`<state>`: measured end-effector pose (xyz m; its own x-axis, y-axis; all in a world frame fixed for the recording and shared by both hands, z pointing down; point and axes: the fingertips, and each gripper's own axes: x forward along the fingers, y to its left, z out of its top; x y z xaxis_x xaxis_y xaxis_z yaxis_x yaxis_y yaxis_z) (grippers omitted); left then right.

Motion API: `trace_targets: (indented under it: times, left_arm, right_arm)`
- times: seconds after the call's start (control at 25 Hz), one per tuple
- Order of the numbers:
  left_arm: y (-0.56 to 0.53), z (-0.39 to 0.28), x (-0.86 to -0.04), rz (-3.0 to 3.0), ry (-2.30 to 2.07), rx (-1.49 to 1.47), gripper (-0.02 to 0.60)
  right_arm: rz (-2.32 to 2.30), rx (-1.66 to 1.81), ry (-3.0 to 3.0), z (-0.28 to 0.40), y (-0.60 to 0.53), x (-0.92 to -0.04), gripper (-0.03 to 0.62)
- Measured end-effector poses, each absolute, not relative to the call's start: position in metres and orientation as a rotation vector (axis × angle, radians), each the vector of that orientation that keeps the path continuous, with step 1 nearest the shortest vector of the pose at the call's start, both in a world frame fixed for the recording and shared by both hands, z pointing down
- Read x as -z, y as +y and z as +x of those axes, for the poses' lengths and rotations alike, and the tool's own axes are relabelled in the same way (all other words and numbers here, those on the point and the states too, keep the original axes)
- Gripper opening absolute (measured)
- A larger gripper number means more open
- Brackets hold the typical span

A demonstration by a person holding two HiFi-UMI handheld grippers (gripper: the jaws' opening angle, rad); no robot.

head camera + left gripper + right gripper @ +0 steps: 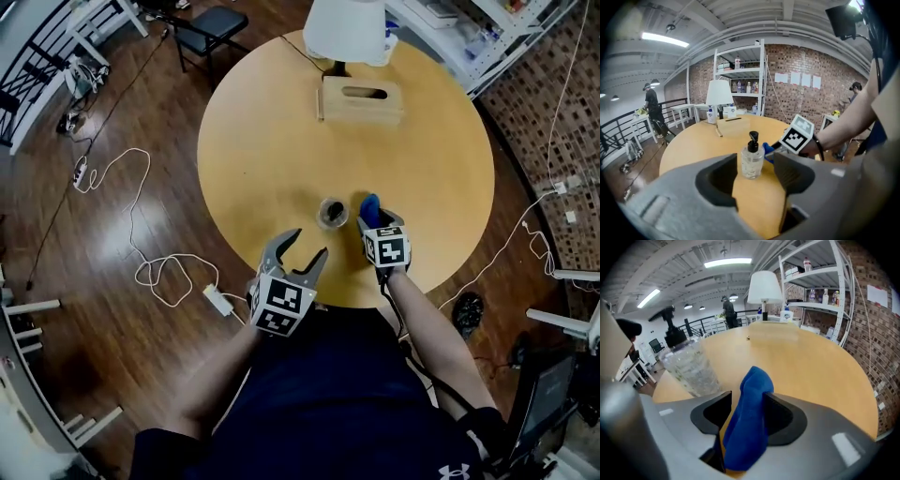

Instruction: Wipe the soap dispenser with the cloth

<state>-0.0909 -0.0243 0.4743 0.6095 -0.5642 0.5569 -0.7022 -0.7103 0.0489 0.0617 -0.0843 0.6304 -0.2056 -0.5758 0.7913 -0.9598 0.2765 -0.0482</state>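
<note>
The soap dispenser, a clear bottle with a black pump, stands upright on the round wooden desk, toward the edge nearest the person. Just to its right in the head view is the blue cloth; whether the two touch cannot be told.

The cloth stands bunched between the jaws of the right hand-held gripper. In the right gripper view the jaws are spread. The cloth leans against one jaw, and a sliver of desk shows between it and the other, so nothing pinches it. The dispenser rises close by at the left of that view.

The left hand-held gripper sits at the desk's near edge, a little short of the dispenser. Its jaws are apart and nothing is between the pads. In its own view the dispenser stands farther along the desk, framed by the two jaws.

At the far side of the desk lie a wooden tissue box and a lamp with a white shade. White cables trail over the dark wooden floor.
</note>
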Motion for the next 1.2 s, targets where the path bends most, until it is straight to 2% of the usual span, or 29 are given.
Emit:
trace_targets:
  times: [0.04, 0.12, 0.2, 0.44, 0.64, 0.8, 1.04, 1.2]
  left_arm:
    - [-0.024, -0.089, -0.474, 2.566, -1.042, -0.761, 0.244]
    - [-0.026, -0.086, -0.473, 2.557, -1.055, -0.768, 0.244]
    - [-0.031, -0.084, -0.475, 2.548, -1.07, -0.772, 0.244]
    - [-0.054, -0.065, -0.5, 2.558, -1.056, -0.79, 0.244]
    - [-0.073, -0.039, -0.514, 2.654, -0.999, -0.85, 0.244]
    - [-0.078, -0.032, -0.52, 2.706, -0.919, -0.885, 0.244]
    - [-0.076, -0.022, -0.519, 2.745, -0.823, -0.813, 0.189]
    - [-0.077, -0.02, -0.52, 2.742, -0.837, -0.76, 0.187]
  right_arm:
    - [1.345, -0.734, -1.855, 0.061, -0.084, -0.641, 0.22]
    - [1.3, -0.712, -1.863, 0.06, -0.085, -0.647, 0.124]
    - [1.299, -0.715, -1.969, 0.054, -0.087, -0.632, 0.097]
    - [1.321, -0.641, -2.34, 0.041, -0.095, -0.512, 0.095]
    - [1.036, -0.467, -2.518, -0.013, -0.097, -0.435, 0.096]
    - [1.008, -0.451, -2.495, -0.034, -0.101, -0.423, 0.096]
    - [0.762, -0.252, -2.372, -0.072, -0.081, -0.45, 0.095]
    - [0.91, -0.36, -2.354, -0.044, -0.096, -0.46, 0.095]
